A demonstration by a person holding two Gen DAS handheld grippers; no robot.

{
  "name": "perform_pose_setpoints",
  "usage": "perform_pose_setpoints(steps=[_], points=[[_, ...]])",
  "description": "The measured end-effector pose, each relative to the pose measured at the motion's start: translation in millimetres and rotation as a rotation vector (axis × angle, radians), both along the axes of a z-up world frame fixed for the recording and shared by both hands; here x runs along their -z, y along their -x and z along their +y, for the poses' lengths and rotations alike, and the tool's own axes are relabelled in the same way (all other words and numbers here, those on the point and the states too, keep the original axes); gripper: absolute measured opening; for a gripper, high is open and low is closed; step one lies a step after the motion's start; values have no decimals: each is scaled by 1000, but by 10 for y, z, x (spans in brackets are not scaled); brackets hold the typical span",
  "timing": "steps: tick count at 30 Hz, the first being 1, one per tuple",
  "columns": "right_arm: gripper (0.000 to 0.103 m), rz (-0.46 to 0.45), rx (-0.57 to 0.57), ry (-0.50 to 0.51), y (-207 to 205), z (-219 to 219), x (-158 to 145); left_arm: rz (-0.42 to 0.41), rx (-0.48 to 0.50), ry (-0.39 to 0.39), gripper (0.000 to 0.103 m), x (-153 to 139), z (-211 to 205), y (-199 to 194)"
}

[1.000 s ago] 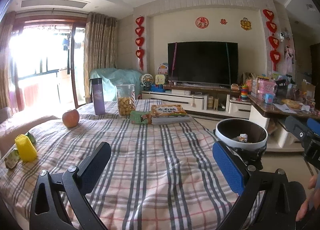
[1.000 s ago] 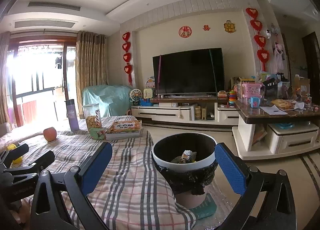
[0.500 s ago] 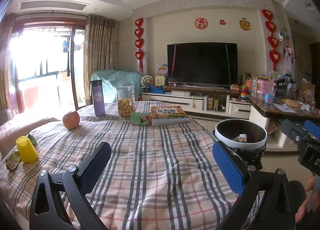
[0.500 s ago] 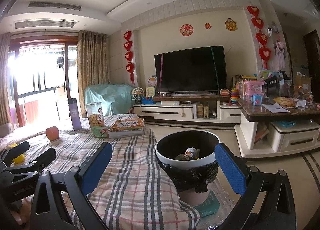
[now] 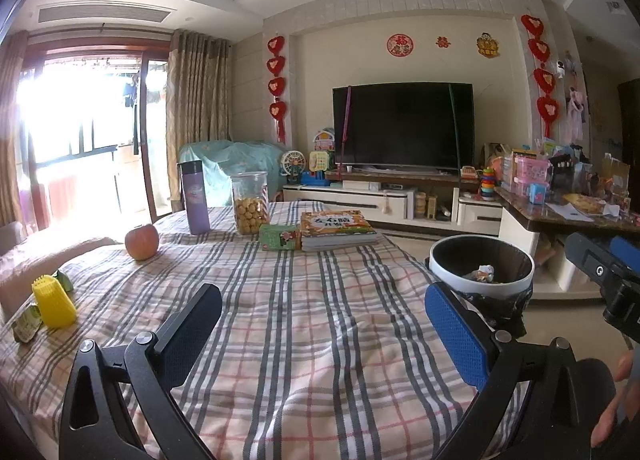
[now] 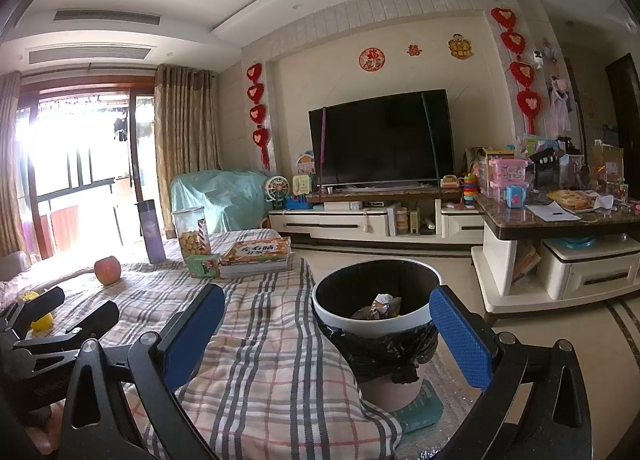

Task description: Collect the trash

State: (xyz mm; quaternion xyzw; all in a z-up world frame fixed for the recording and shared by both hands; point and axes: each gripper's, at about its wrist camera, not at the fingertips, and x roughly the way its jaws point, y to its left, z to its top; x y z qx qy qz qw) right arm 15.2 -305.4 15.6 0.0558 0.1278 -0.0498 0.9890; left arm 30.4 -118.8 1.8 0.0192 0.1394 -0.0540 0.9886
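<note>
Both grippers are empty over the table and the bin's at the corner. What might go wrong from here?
1. The green wrappers lie against the yellow toy; the left gripper may snag it too.
2. The trash bin touches the draped tablecloth; dragging the cloth could tip it.

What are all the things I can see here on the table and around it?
Tablecloth: one, plaid grey, pink and white, covering the table.
Apple: one, red, far left of the table.
Bottle: one, purple, at the far edge.
Jar: one, clear with yellow snacks, right of the bottle.
Small box: one, green, in front of the jar.
Books: a stack, orange cover on top, beside the box.
Yellow holder: one, near left edge.
Green wrappers: two or so, beside the yellow holder.
Trash bin: one, white rim, black liner, scraps inside, beside the table's right edge.
TV: one, black, far wall.
Left gripper: open, empty.
Right gripper: open, empty.
</note>
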Motion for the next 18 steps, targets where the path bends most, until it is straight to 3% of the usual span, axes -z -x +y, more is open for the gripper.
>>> perform_pose_setpoints(steps=[18], points=[[103, 3, -7, -4, 3, 50, 7, 18, 7, -5, 102, 39, 36, -81]])
